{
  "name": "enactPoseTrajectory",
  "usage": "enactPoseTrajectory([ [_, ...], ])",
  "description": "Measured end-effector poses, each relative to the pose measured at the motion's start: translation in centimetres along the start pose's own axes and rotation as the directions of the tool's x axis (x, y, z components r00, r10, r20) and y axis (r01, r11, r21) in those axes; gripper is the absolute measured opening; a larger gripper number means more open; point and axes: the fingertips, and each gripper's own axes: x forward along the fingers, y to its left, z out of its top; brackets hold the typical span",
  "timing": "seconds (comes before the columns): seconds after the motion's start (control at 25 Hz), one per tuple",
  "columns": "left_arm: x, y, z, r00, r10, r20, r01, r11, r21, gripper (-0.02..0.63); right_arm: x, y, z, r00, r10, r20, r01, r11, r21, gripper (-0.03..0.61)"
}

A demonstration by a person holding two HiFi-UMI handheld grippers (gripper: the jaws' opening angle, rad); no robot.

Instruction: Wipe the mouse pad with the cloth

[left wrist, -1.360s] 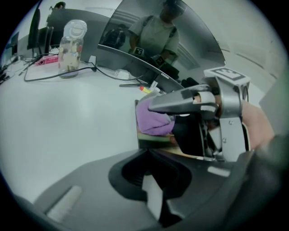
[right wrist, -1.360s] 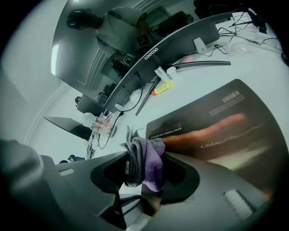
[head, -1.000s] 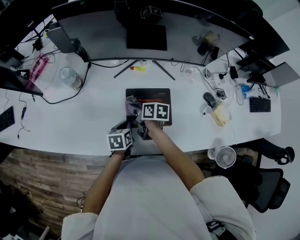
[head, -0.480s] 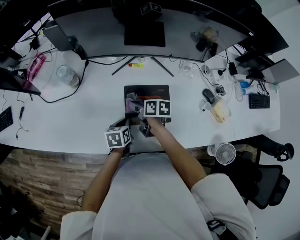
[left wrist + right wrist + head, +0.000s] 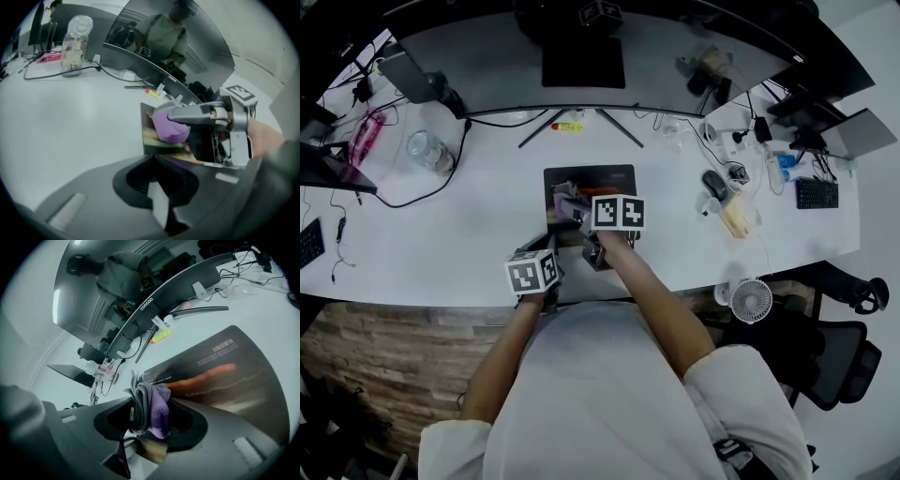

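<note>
A dark mouse pad (image 5: pixel 605 178) lies on the white desk (image 5: pixel 487 216), in front of the monitor stand. My right gripper (image 5: pixel 573 210) is shut on a bunched purple and grey cloth (image 5: pixel 563 200), which rests on the pad's left part. In the right gripper view the cloth (image 5: pixel 152 404) fills the jaws of this gripper (image 5: pixel 150 417), with the mouse pad (image 5: pixel 220 371) beyond. My left gripper (image 5: pixel 544 247) hovers at the desk's near edge, left of the pad, shut and empty. The left gripper view shows its jaws (image 5: pixel 157 187) together, and the cloth (image 5: pixel 171 127) on the mouse pad (image 5: pixel 151 140).
A curved monitor (image 5: pixel 581 56) stands behind the pad, with a yellow and red marker (image 5: pixel 566 127) under it. A glass jar (image 5: pixel 429 150) and cables lie at the left. A mouse (image 5: pixel 712 185), a small fan (image 5: pixel 751 300) and a keyboard (image 5: pixel 817 194) are at the right.
The right gripper and the cloth have shifted slightly to the right across the pad. The left gripper has stayed at the desk's near edge.
</note>
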Motion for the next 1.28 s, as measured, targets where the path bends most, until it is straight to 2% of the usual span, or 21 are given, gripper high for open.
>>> enactPoseTrajectory([
  [1.28, 0.1, 0.0, -0.1, 1.000, -0.016, -0.008, 0.016, 1.000, -0.014, 0.000, -4.1, -4.8, 1.1, 0.998, -0.057, 0.038, 0.056, 0.998, 0.013, 0.218],
])
